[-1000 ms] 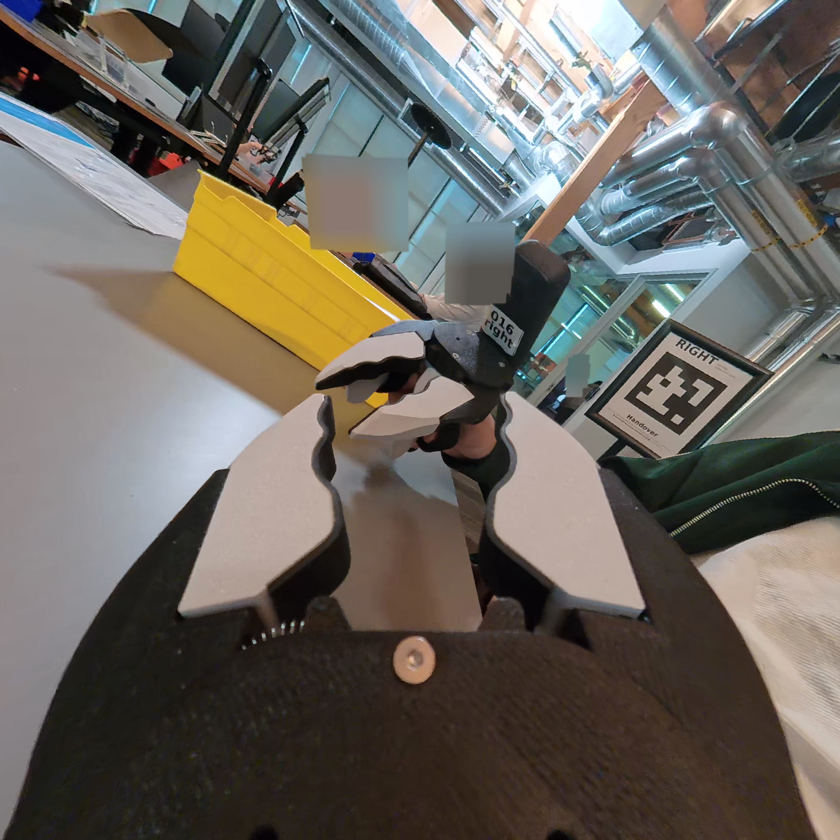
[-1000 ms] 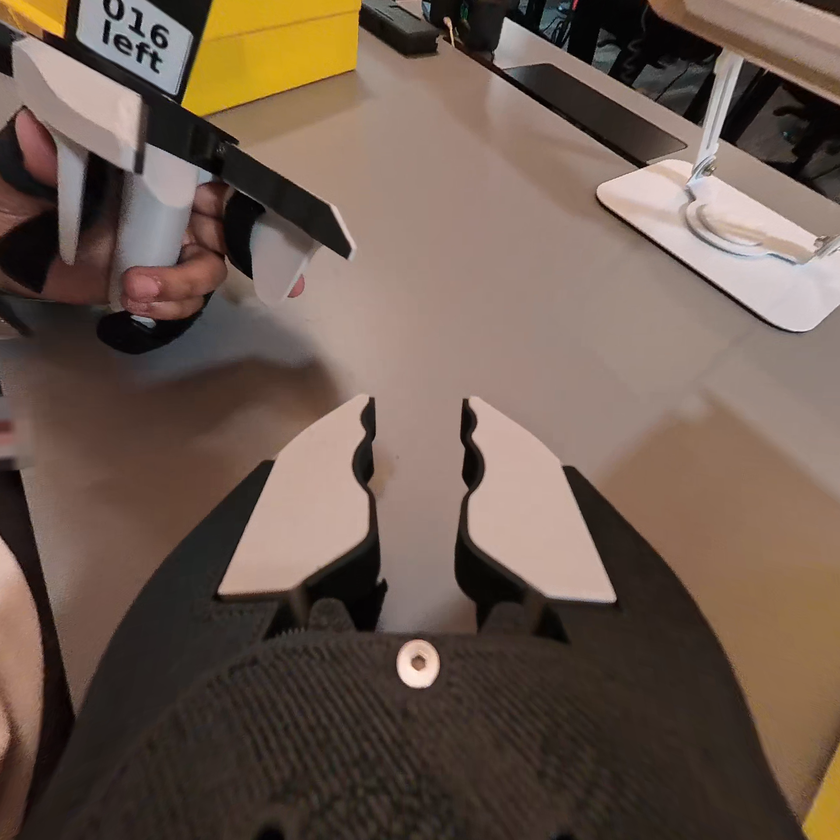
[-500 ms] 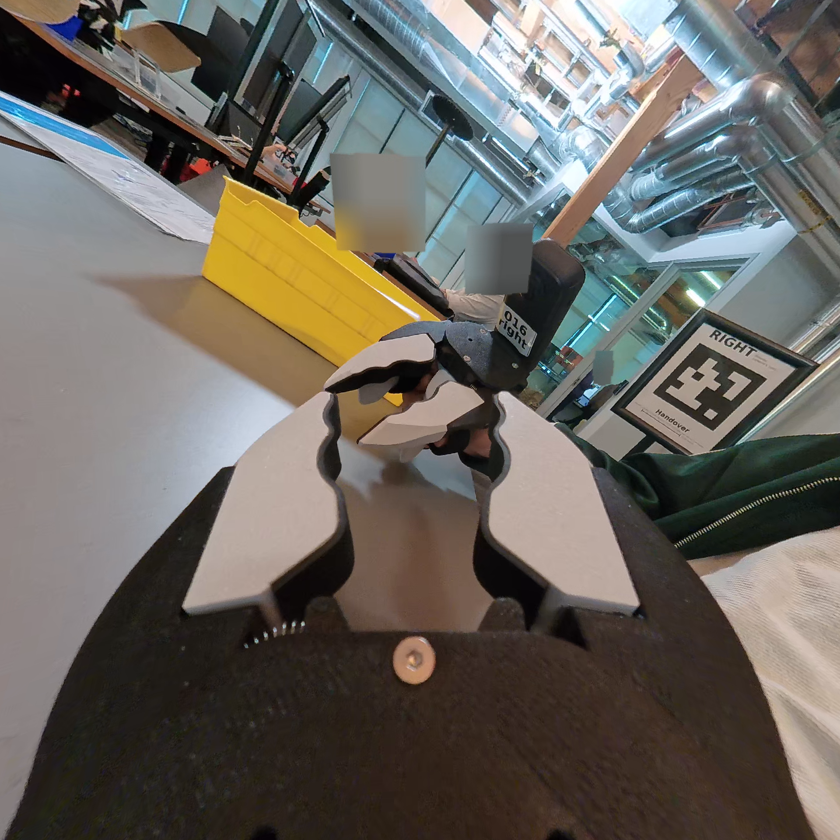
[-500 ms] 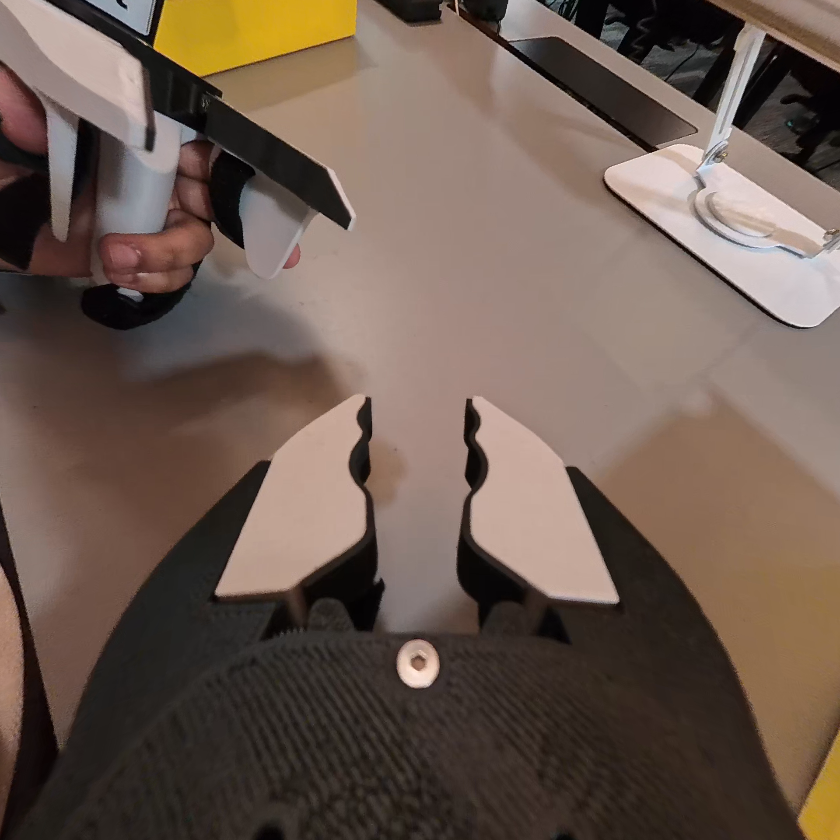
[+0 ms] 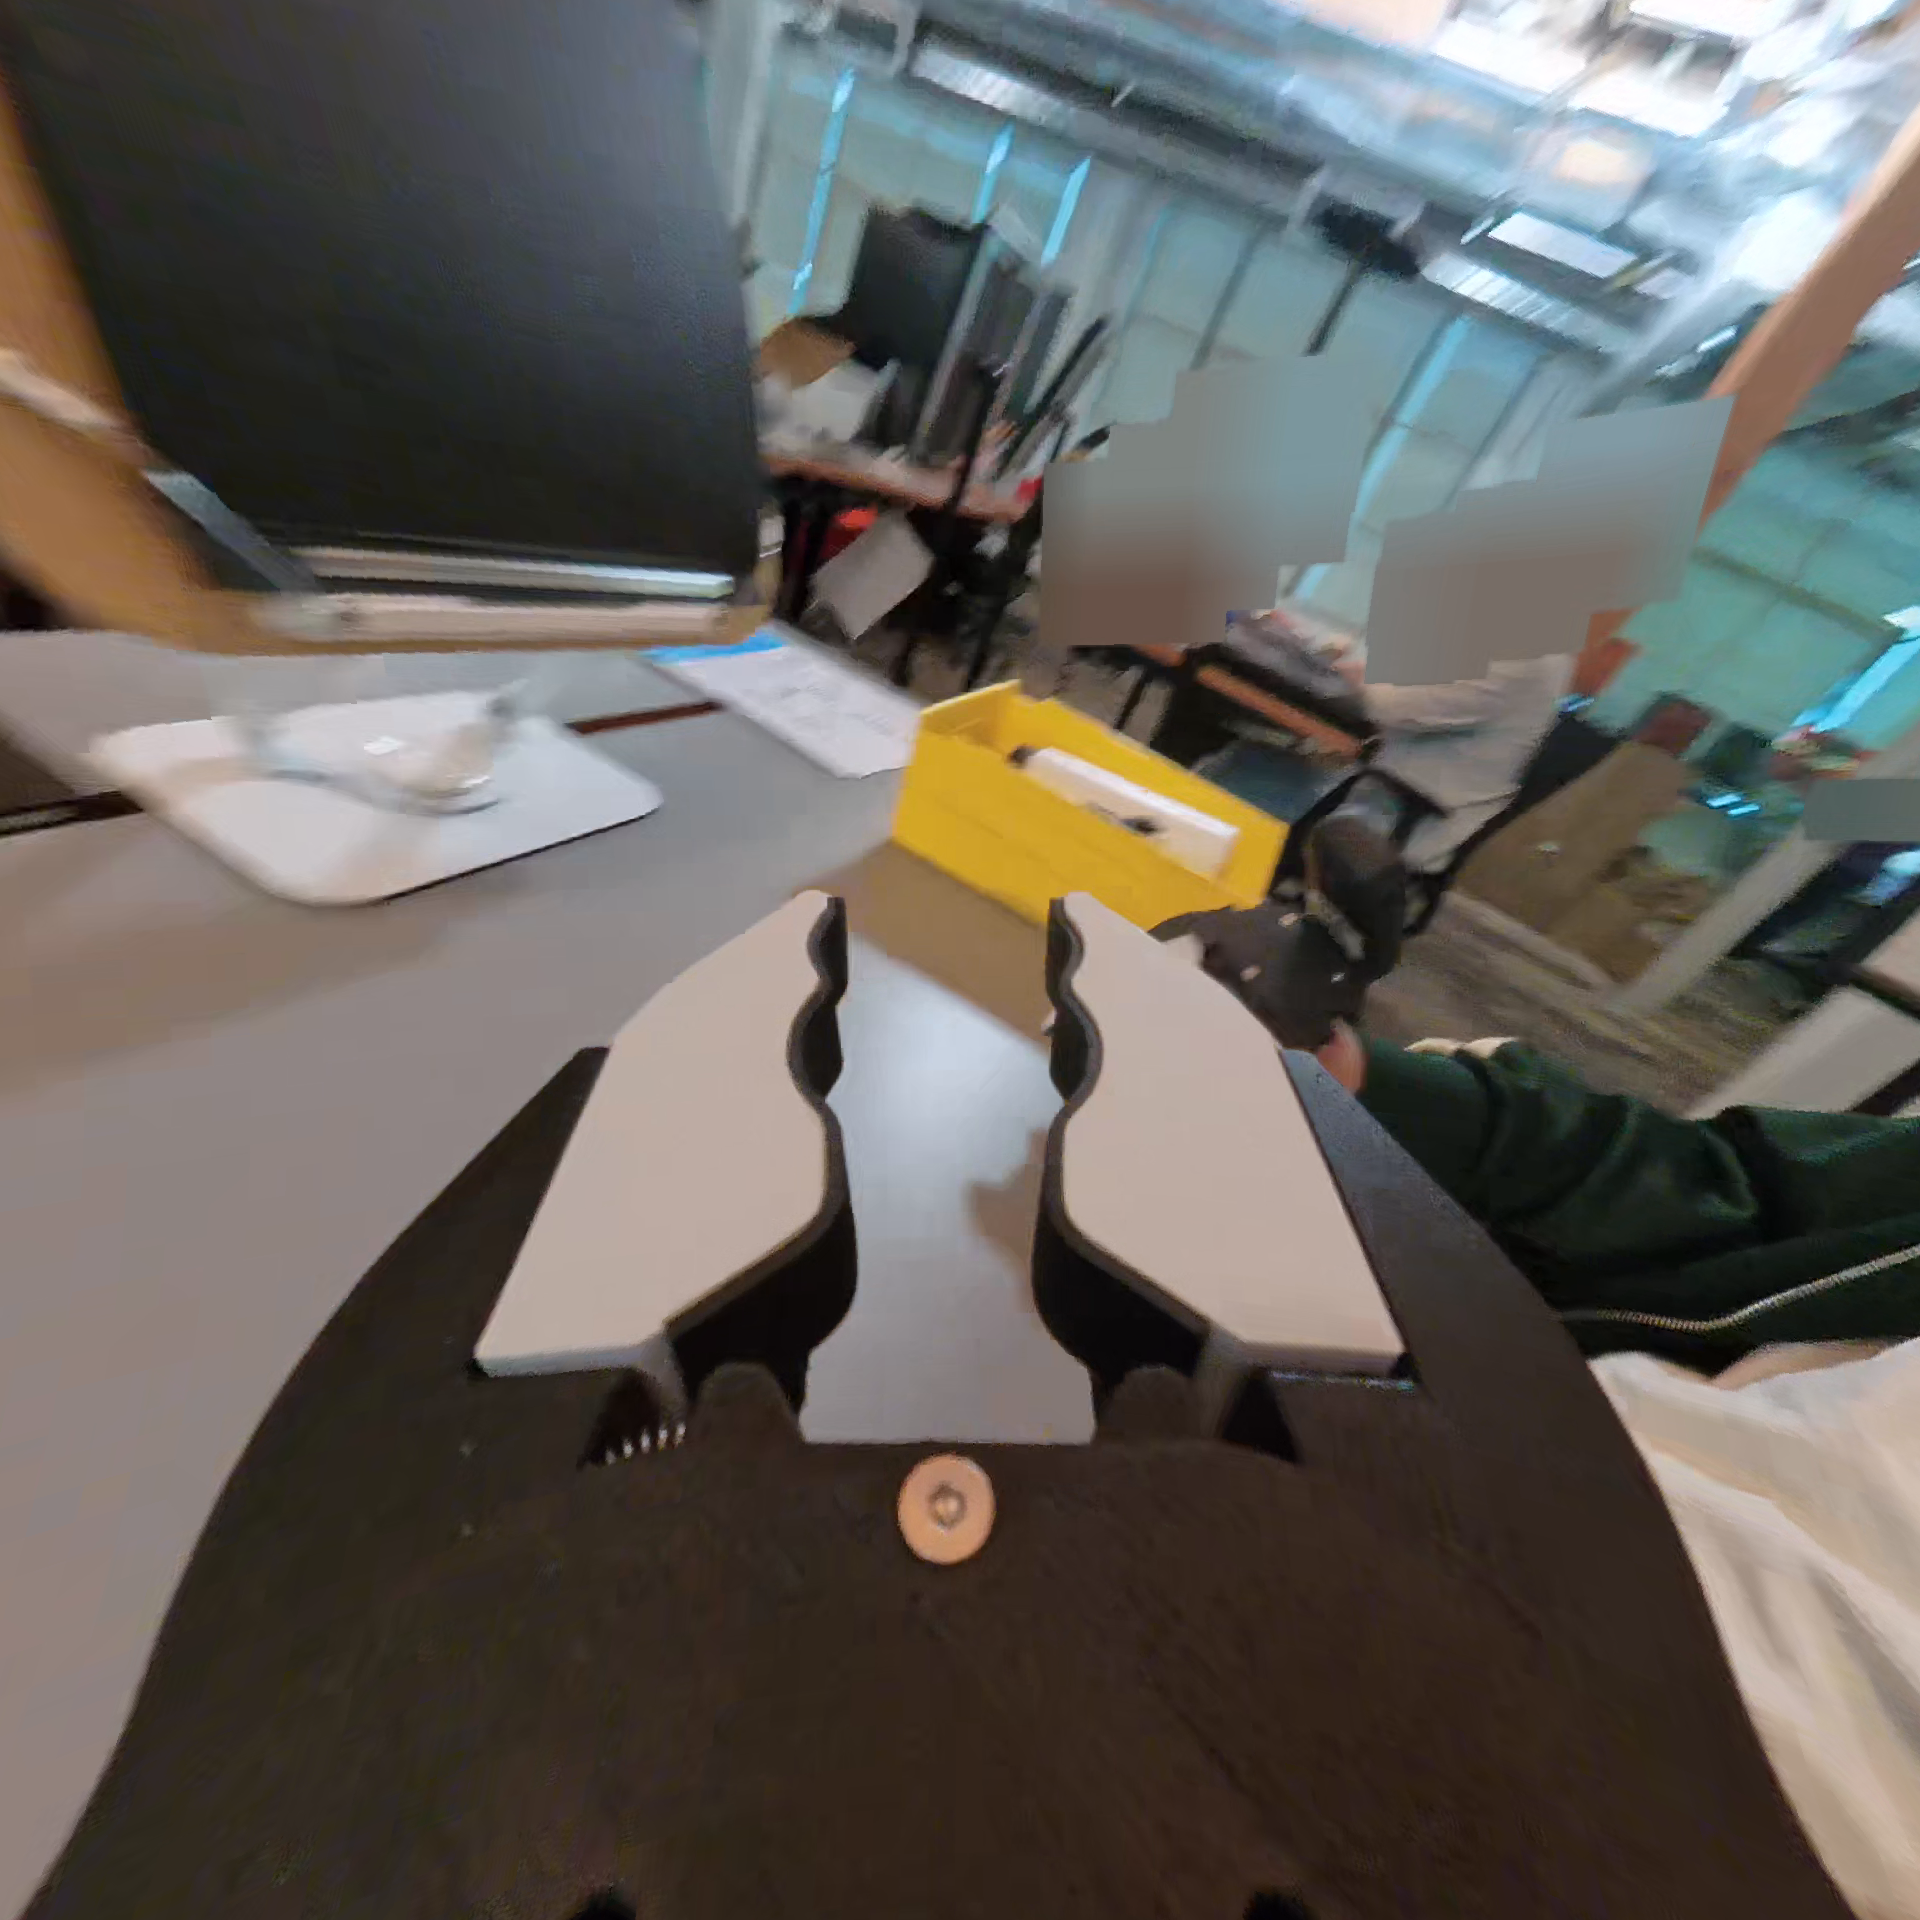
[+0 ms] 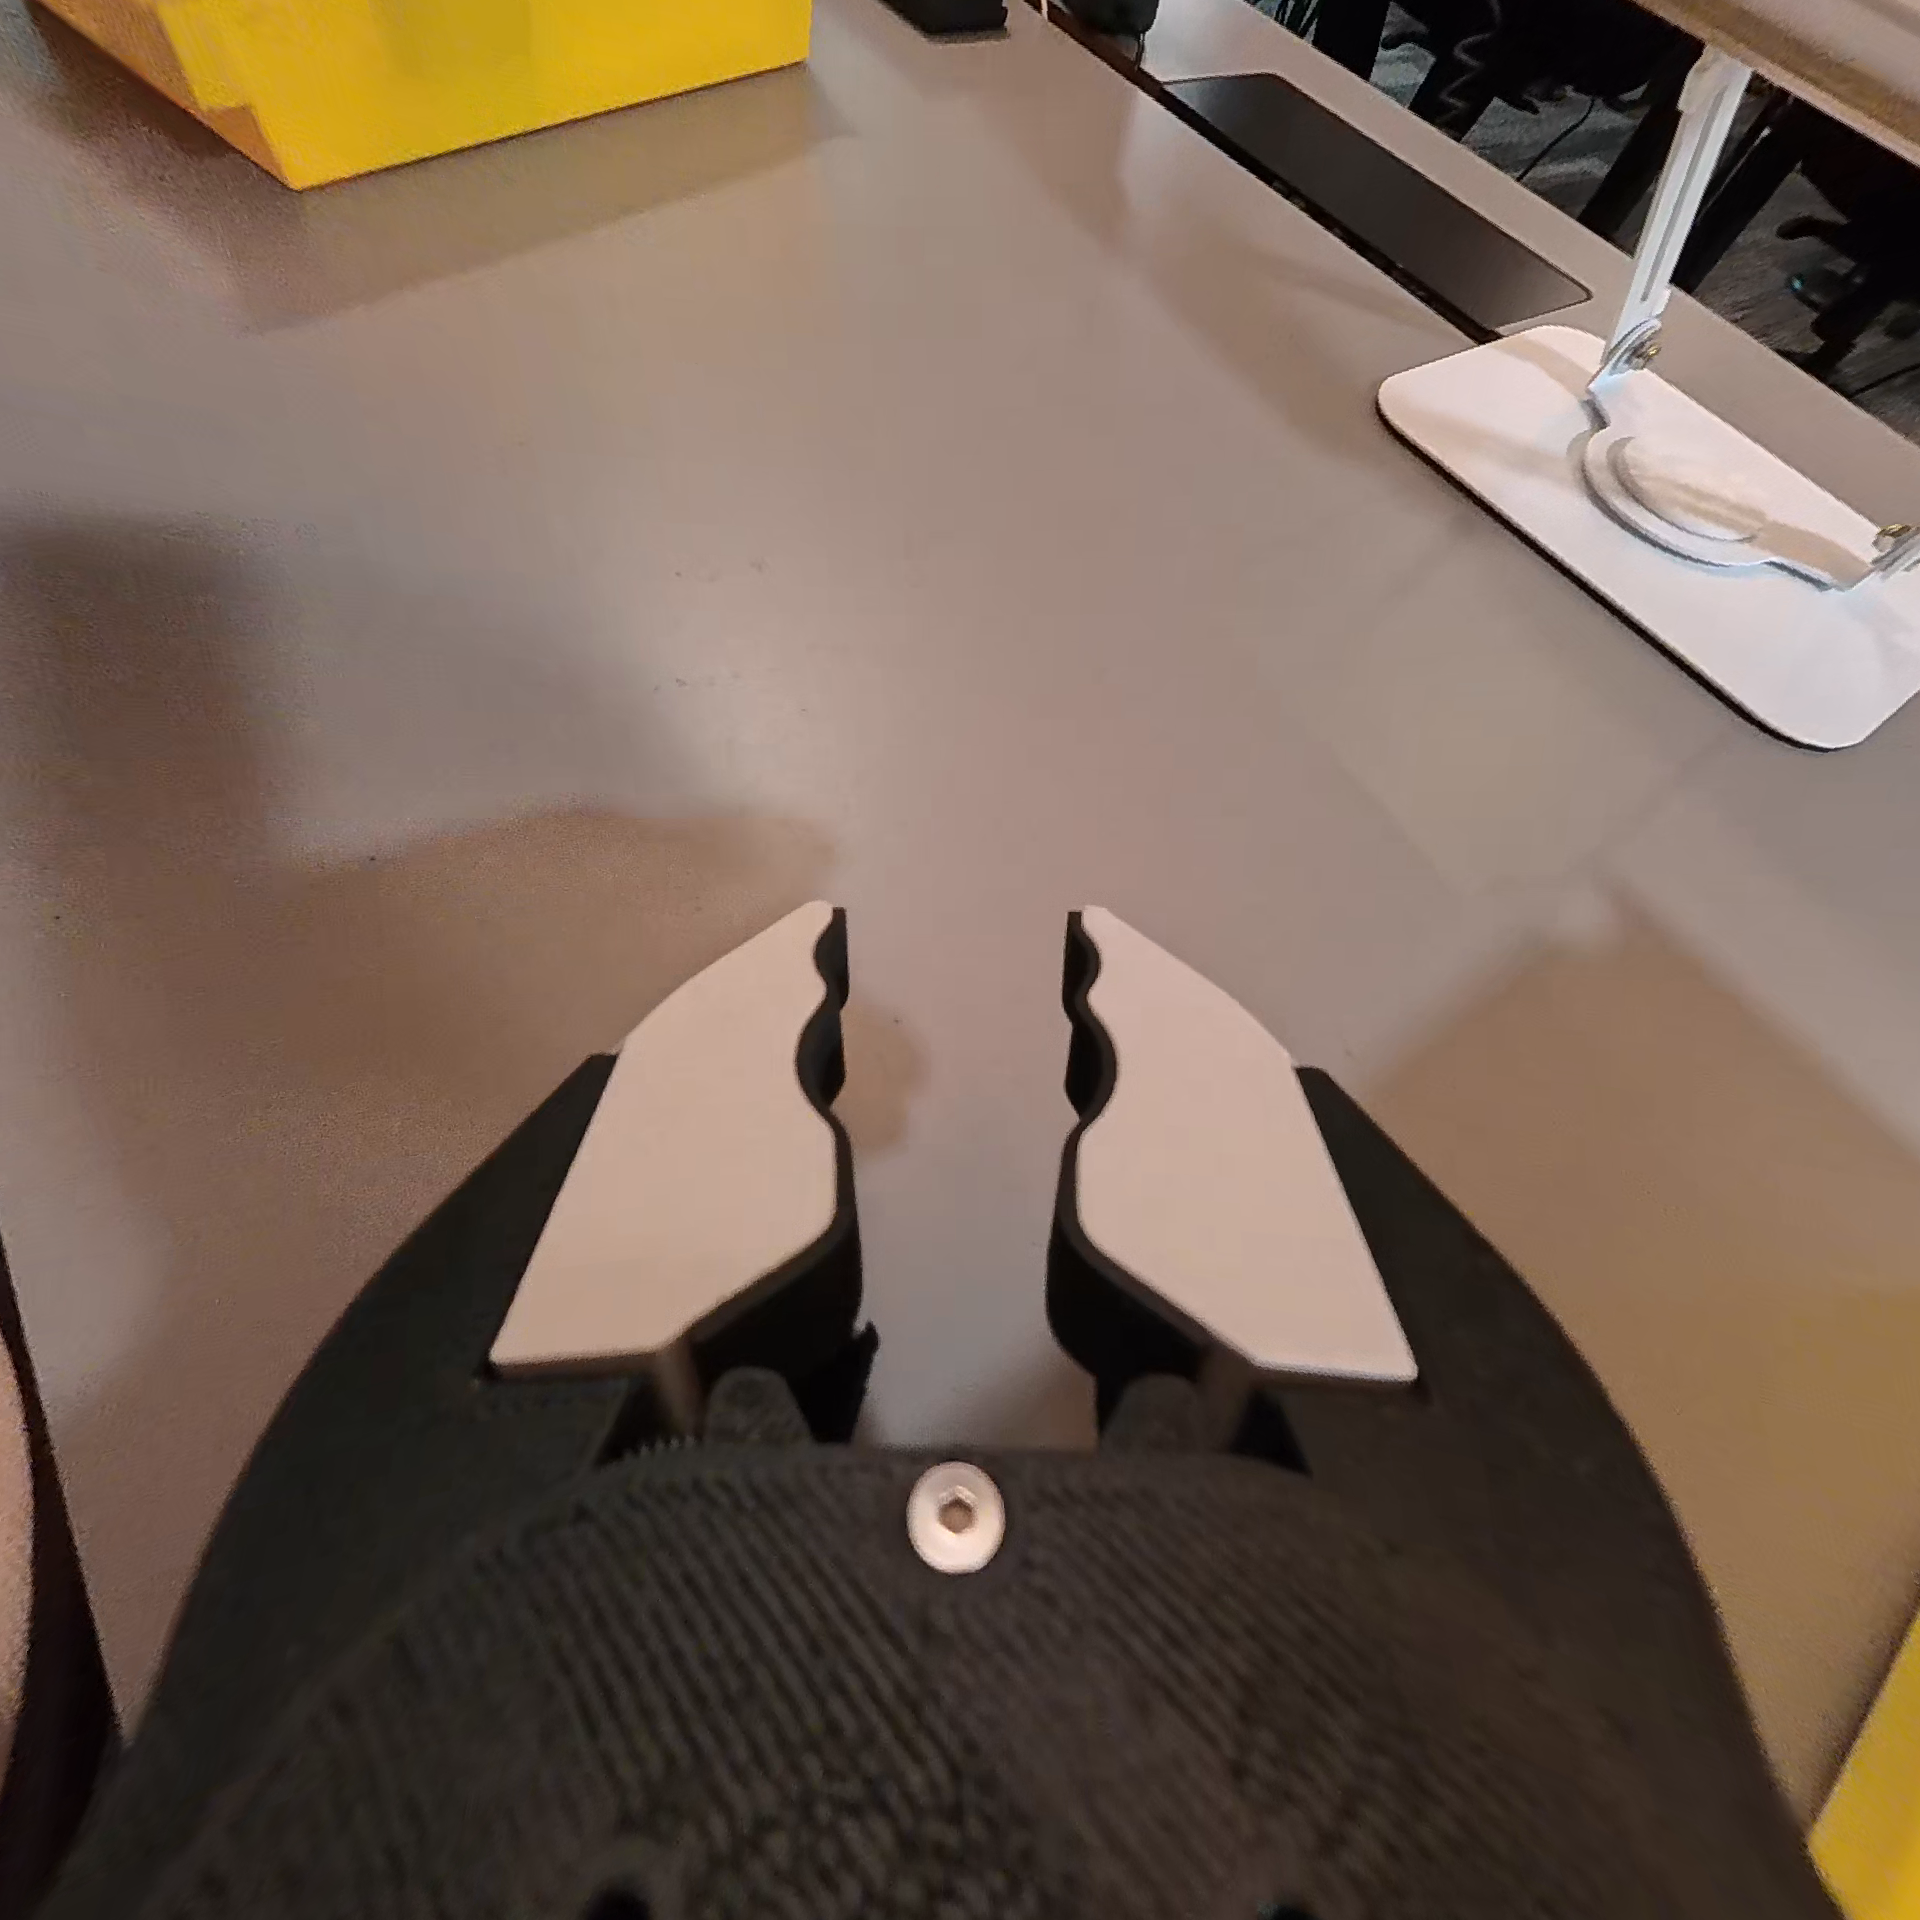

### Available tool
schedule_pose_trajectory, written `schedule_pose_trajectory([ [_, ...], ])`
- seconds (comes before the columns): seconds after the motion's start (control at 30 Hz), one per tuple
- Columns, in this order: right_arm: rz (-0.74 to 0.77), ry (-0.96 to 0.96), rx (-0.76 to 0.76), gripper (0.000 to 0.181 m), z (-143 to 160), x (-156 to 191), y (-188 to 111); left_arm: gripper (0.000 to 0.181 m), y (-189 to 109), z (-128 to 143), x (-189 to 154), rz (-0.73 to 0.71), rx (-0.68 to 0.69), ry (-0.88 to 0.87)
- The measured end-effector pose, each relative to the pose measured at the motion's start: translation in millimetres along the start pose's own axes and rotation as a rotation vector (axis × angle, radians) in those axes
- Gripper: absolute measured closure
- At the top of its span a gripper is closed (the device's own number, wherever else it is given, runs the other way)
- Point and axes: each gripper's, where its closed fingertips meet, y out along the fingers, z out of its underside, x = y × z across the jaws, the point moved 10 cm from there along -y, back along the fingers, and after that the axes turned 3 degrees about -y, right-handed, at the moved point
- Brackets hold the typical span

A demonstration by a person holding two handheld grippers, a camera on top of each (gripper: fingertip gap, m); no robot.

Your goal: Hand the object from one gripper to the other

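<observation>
Holding my left gripper (image 5: 943, 914) over the grey tabletop (image 5: 260, 1039), I have its two pale fingers (image 5: 707, 1132) parted with a clear gap, and only bare table shows between them. My right gripper (image 6: 954, 920) is the same: fingers (image 6: 1195, 1153) spread apart, nothing gripped, just the tabletop (image 6: 831, 520) below. I cannot see the object to be handed over in either view, so I cannot tell where it is.

Ahead of my left fingers sits a yellow bin (image 5: 1070, 821) toward the far edge of the tabletop, with a white, box-like item (image 5: 1132, 795) lying inside it (the picture is too blurred to say what). To the left of it stands a white monitor stand base (image 5: 364, 800), carrying a dark monitor (image 5: 395, 270) above. Just right of my left fingertips, part of the other gripper's black body (image 5: 1320, 956) shows, beside my dark green sleeve (image 5: 1610, 1195).

From the right wrist, the yellow bin (image 6: 499, 83) lies at the far left of the tabletop, and the white stand base (image 6: 1662, 582) near the right edge, well apart from my fingers.
</observation>
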Motion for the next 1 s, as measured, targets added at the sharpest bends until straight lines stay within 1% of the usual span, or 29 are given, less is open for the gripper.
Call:
schedule_pose_trajectory([
  [0.03,-0.001,0.003,-0.001,0.141,0,0,0,0.145,-23,-13,8,-0.072,0.049,0.006],
  [0.07,-0.002,0.005,-0.002,0.141,0,0,1,0.152,-48,-22,17,-0.174,0.091,0.041],
  [0.1,-0.003,0.005,0.000,0.141,0,0,1,0.157,-74,-28,28,-0.310,0.120,0.097],
  [0.13,-0.003,0.005,0.002,0.141,0,0,1,0.161,-101,-31,40,-0.459,0.146,0.135],
  [0.17,-0.004,0.003,0.003,0.141,0,1,2,0.166,-127,-31,53,-0.589,0.174,0.136],
  [0.2,-0.007,0.001,0.003,0.141,0,2,2,0.168,-149,-30,65,-0.670,0.206,0.108],
  [0.27,-0.012,-0.008,0.010,0.141,-1,4,3,0.170,-179,-23,84,-0.711,0.281,0.022],
  [0.33,-0.007,-0.025,0.021,0.141,-1,6,5,0.170,-195,-14,100,-0.738,0.362,-0.014],
  [0.4,-0.008,-0.034,0.031,0.141,-1,7,7,0.170,-198,-6,113,-0.749,0.468,-0.032],
  [0.47,-0.012,-0.038,0.038,0.141,-1,8,9,0.170,-194,4,125,-0.769,0.633,-0.057],
  [0.53,-0.014,-0.042,0.041,0.141,-1,8,10,0.165,-184,14,133,-0.785,0.793,-0.065],
  [0.57,-0.016,-0.043,0.042,0.141,-1,9,10,0.165,-179,19,137,-0.802,0.854,-0.060],
  [0.63,-0.019,-0.040,0.039,0.141,-1,9,10,0.167,-173,24,140,-0.845,0.930,-0.045],
  [0.73,-0.025,-0.026,0.026,0.141,-1,8,8,0.167,-171,24,138,-0.845,0.949,-0.051],
  [0.87,-0.028,-0.009,0.018,0.141,-1,7,6,0.165,-174,24,135,-0.836,0.956,-0.082],
  [1.0,-0.028,-0.013,0.020,0.142,-1,7,7,0.164,-175,30,141,-0.843,0.965,-0.078],
])
